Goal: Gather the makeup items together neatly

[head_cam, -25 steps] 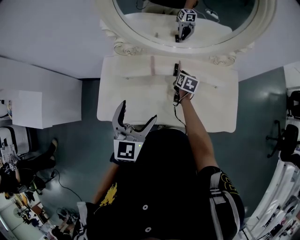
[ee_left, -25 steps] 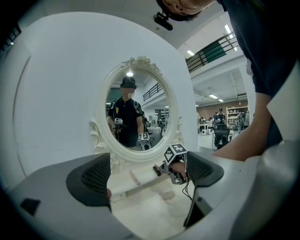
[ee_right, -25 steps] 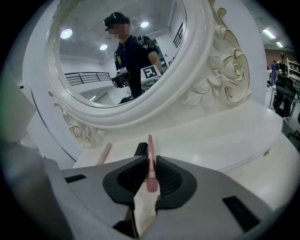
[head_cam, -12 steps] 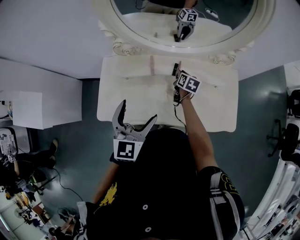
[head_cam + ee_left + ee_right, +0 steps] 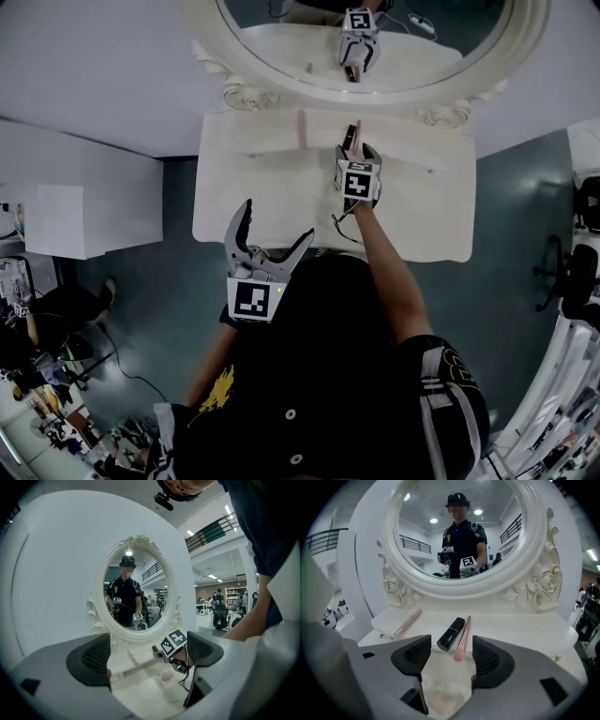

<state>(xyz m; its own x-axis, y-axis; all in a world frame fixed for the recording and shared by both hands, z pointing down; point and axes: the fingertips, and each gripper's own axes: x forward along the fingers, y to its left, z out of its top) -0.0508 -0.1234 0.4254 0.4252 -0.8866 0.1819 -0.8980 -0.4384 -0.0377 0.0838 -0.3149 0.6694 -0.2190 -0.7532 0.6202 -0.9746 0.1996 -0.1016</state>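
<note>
lipstick (image 5: 451, 633) in a black tube and a slim pink stick (image 5: 462, 639) lie side by side on the counter (image 5: 525, 630), just ahead of the right tool (image 5: 450, 656) — its jaws are opening, with nothing between them. a pale pink tube (image 5: 408, 622) lies apart, off to that tool's left. the left tool (image 5: 150, 653) hangs back from the counter — jaws wide, empty.

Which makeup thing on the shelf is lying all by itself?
The pale pink tube on the left. The black lipstick and pink stick lie side by side.
</note>
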